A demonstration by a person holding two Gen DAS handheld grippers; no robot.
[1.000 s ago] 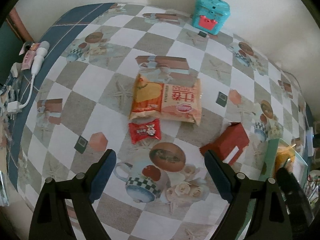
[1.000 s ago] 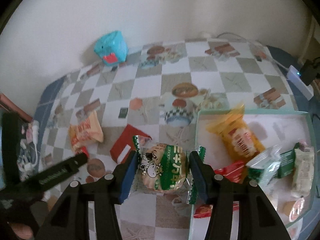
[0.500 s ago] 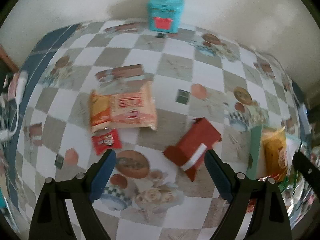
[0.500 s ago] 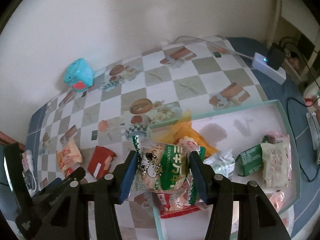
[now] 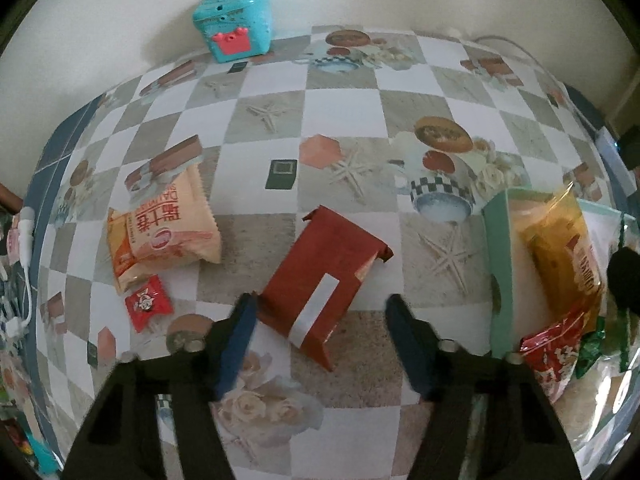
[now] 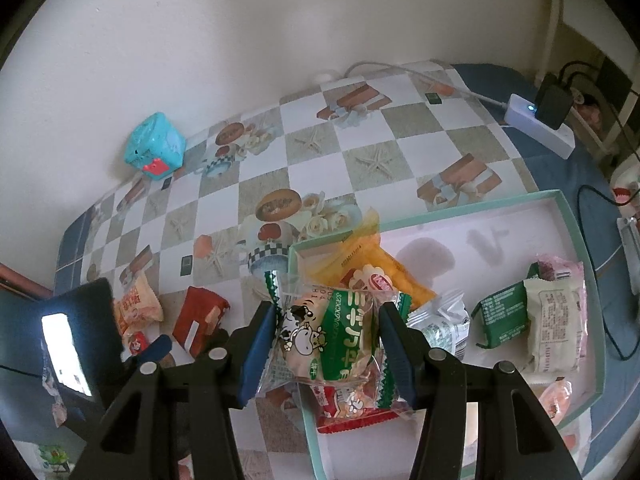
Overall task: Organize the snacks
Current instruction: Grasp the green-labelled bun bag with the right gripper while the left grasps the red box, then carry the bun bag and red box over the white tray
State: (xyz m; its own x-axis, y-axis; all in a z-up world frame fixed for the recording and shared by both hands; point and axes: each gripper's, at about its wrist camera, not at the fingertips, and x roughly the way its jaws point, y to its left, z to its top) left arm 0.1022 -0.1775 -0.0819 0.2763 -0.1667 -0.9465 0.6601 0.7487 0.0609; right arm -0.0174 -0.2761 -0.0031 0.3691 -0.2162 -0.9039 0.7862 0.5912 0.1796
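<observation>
Packets (image 6: 532, 320) already fill the tray (image 6: 576, 240), the right gripper (image 6: 326, 344) clamps a green biscuit pack (image 6: 332, 340) over it, and the left gripper (image 5: 320, 340), its jaws just narrowing yet empty, nears the red packet (image 5: 324, 280) beside two more on the table.

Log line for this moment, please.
right gripper: holds green cow-print snack over tray | left gripper: jaws closing around red packet

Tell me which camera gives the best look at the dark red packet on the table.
The left wrist view: the dark red packet lies large and unblocked between the left gripper jaws, which have just been closing, not yet touching it. The right wrist view shows it small, at the left edge.
</observation>
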